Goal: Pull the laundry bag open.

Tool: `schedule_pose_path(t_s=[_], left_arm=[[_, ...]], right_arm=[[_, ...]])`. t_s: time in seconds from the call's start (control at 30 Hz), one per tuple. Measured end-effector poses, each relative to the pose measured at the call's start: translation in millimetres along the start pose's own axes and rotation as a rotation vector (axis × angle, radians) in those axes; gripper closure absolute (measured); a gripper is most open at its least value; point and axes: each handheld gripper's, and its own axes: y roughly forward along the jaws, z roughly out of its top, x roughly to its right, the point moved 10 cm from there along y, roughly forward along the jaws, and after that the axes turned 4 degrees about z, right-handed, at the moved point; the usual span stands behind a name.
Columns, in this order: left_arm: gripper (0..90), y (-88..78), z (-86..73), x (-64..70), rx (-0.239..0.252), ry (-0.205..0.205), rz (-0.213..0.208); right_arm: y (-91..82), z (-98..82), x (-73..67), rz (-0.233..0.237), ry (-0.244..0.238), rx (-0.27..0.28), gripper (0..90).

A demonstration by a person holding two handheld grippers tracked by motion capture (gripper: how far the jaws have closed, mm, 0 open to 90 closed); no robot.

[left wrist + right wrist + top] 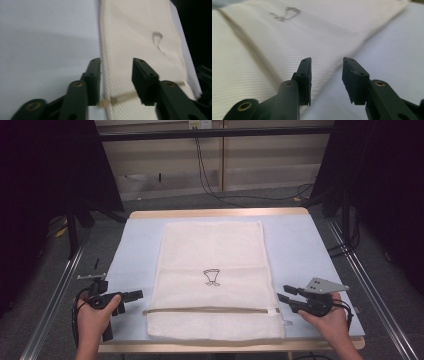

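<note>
A cream mesh bag lies flat on the pale mat, with a small black logo at its middle and a tan zipper strip across its near end. My left gripper sits just off the bag's left edge at zipper height, open. In the left gripper view the left gripper has its jaws apart over the bag's edge and the zipper's end. My right gripper sits at the bag's right edge. In the right gripper view the right gripper is open above the bag, nothing pinched.
The mat covers a wooden table whose near edge runs just below the bag. Metal rails flank both sides. Black cables lie on the floor beyond the far edge, with dark curtains at both sides.
</note>
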Motion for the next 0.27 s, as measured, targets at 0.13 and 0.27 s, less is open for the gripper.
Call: schedule_pose_path(t_s=[0.13, 0.27], left_arm=[[43.9, 3.6, 7.6, -8.7, 0.073, 0.078, 0.091], [38.3, 6.8, 14.9, -14.3, 0.136, 0.122, 0.155]], right_arm=[[-2.1, -7.0, 17.8, -0.082, 0.006, -0.021, 39.7], [-0.8, -11.4, 25.9, -0.119, 0.042, -0.048, 30.8]])
